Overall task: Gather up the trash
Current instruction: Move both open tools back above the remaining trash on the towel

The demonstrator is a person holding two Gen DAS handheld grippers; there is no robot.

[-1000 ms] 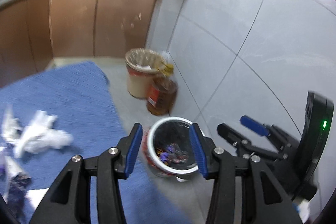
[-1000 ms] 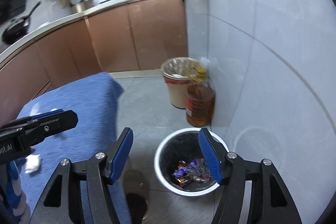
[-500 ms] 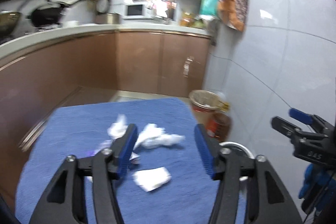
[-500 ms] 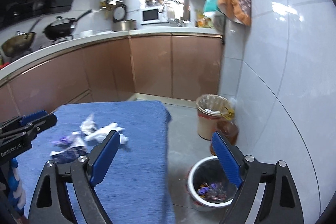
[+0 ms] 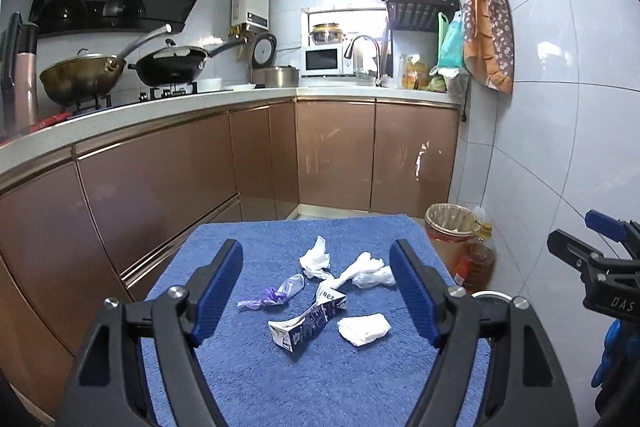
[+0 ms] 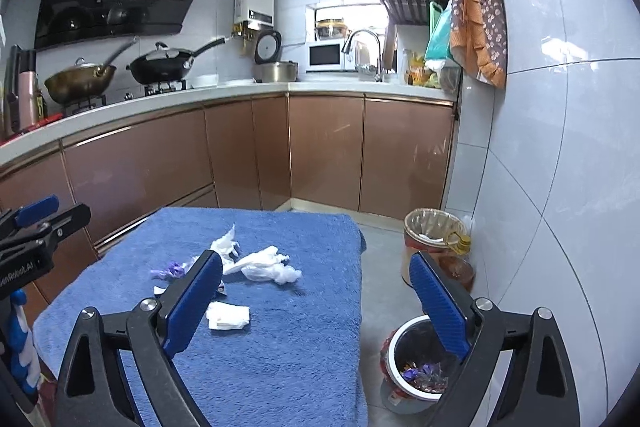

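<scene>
Carton (image 6: 221, 289) — mostly hidden behind right fingers (image 6: 194, 301).

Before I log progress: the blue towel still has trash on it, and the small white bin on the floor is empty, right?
Not quite. The white bin already holds colourful wrappers, as the right wrist view shows. The blue towel does still carry trash.

My left camera looks forward and a little downward along my left claw (image 5: 316, 291), over the blue-towelled counter (image 5: 320, 387) toward the kitchen cabinets (image 5: 336, 155) in the corner, with my right claw (image 5: 592, 251) showing at its right edge. My right camera sits just beside it, faces the same way from further right, and takes in the white bin (image 6: 416, 359) on the floor, with my left claw (image 6: 44, 223) at its left edge. Both views share the counter, its scattered trash (image 6: 264, 265), the cabinets and the tiled wall (image 6: 560, 147).
</scene>
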